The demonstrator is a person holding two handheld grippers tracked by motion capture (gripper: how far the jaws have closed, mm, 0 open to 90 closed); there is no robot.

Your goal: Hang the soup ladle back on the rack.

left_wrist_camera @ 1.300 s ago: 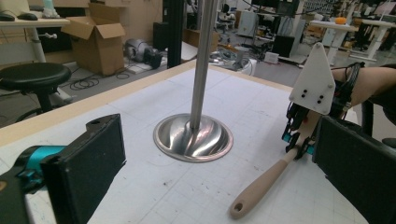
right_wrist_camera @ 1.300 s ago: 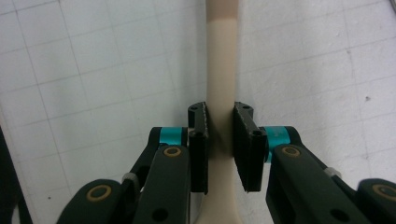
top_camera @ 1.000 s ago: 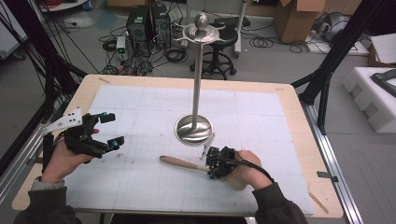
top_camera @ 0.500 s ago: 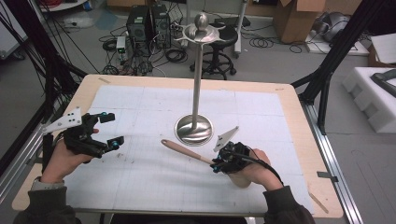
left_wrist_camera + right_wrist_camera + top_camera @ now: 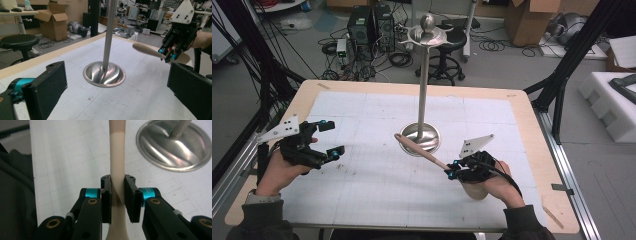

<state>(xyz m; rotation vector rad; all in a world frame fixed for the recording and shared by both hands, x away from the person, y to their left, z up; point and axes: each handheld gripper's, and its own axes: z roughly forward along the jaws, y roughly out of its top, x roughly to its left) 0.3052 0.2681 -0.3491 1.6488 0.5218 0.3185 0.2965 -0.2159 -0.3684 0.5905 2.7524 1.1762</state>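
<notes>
A light wooden spoon hangs above the white gridded mat, and my right gripper is shut on its shaft near the bowl end. Its handle points up and left over the round base of a tall steel stand, whose pole carries a small dish on top. In the right gripper view the pads pinch the spoon from both sides, with the stand base at upper right. My left gripper rests at the table's left, open and holding nothing. Its view faces the stand base, the spoon and the right gripper.
The mat lies on a wooden table with black frame posts at its left and right corners. A stool, computer cases and cables stand on the floor beyond the far edge. White foam blocks lie to the right.
My right gripper has lifted the spoon off the mat and carried it right and up; the handle now reaches over the stand's base. The left gripper has stayed put.
</notes>
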